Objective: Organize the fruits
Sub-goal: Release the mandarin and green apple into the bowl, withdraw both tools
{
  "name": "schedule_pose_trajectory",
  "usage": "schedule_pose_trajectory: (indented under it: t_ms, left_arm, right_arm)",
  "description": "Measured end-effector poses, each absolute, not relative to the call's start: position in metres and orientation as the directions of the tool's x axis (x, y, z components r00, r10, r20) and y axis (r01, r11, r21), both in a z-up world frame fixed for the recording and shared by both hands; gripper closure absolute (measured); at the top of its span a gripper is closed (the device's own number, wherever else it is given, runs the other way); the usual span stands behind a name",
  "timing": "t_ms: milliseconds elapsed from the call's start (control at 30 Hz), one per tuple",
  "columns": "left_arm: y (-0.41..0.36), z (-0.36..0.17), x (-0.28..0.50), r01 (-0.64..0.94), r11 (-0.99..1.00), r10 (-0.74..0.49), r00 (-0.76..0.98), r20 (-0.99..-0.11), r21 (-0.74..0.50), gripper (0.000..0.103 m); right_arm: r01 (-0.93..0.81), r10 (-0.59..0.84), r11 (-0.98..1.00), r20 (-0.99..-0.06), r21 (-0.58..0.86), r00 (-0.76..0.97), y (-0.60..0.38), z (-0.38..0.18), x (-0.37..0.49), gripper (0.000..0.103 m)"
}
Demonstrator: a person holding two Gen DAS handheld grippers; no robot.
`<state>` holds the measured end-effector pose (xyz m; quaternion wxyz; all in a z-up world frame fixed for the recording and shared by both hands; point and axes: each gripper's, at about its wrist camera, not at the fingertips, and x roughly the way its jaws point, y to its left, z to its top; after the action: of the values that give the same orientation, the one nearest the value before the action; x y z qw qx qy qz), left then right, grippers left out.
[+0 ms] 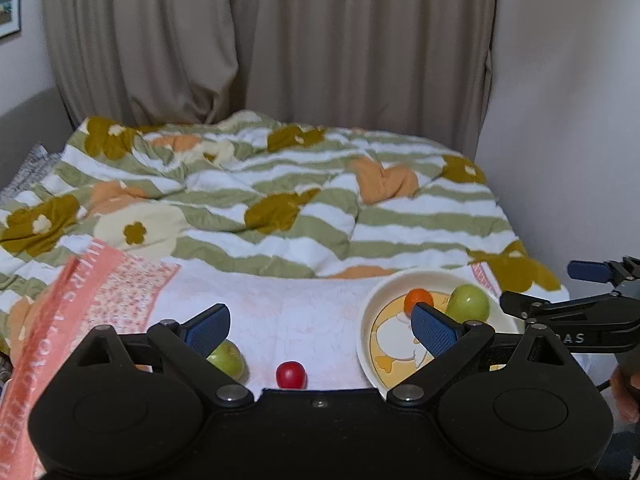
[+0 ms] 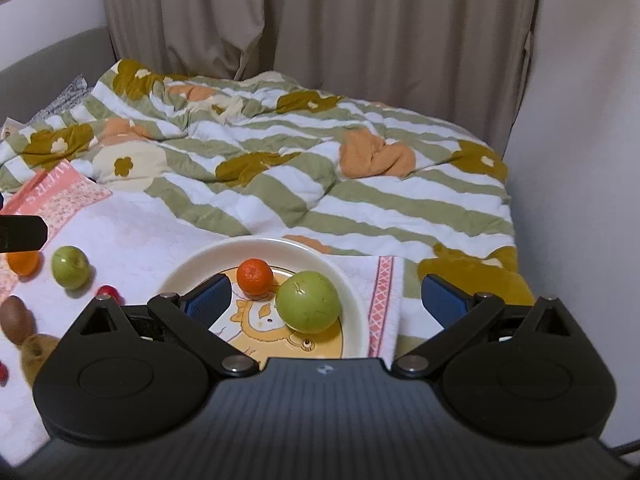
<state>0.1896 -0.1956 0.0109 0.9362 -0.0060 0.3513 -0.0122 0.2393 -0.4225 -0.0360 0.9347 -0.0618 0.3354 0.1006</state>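
A cream plate (image 2: 200, 258) with a cartoon print rests on a white towel on the bed. On it lie a small orange (image 2: 255, 276) and a large green apple (image 2: 308, 300). My right gripper (image 2: 326, 300) hovers over the plate, open wide; the apple lies below its fingers and neither pad touches it. My left gripper (image 1: 320, 322) is open and empty above the towel, left of the plate (image 1: 366, 320). Beneath it lie a smaller green apple (image 1: 229, 360) and a red fruit (image 1: 291, 375). The right gripper's blue pad (image 1: 588, 271) shows at the right edge.
More fruit lies on the towel (image 2: 132, 232) to the left: an orange (image 2: 24, 263), a brown kiwi (image 2: 16, 318) and a brownish fruit (image 2: 38, 354). A striped floral quilt (image 2: 280, 184) covers the bed behind. A wall (image 2: 580, 160) runs close on the right, with curtains behind.
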Motion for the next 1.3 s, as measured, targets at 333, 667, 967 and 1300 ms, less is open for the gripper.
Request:
schedule_pose_trajectory:
  t_ms: [333,667,967,1300]
  left_arm:
    - [-0.179,0.045,0.114,-0.072,0.997,0.063,0.818,-0.572,0.008,0.003]
    - [-0.124,0.042,0.056,-0.162,0.985,0.17,0.832,-0.527,0.063,0.0]
    - [-0.049,0.023,0.035,-0.132,0.989,0.151,0.828,-0.54,0.074,0.0]
    - [0.03,-0.002,0.033,-0.041,0.996,0.081,0.808,-0.583,0.082,0.0]
  right_arm:
    - [-0.265,0.192,0.964,-0.602,-0.034,0.775,-0.421,0.01,0.177,0.0]
    - [-0.277,0.228,0.96,-0.644,0.025,0.73,-0.389,0.012,0.131,0.0]
    - [-0.213,0.199,0.975,-0.646,0.058,0.737,-0.326,0.004,0.096,0.0]
    - [-0.139,0.155,0.987,-0.661,0.078,0.734,-0.237,-0.016,0.073,0.0]
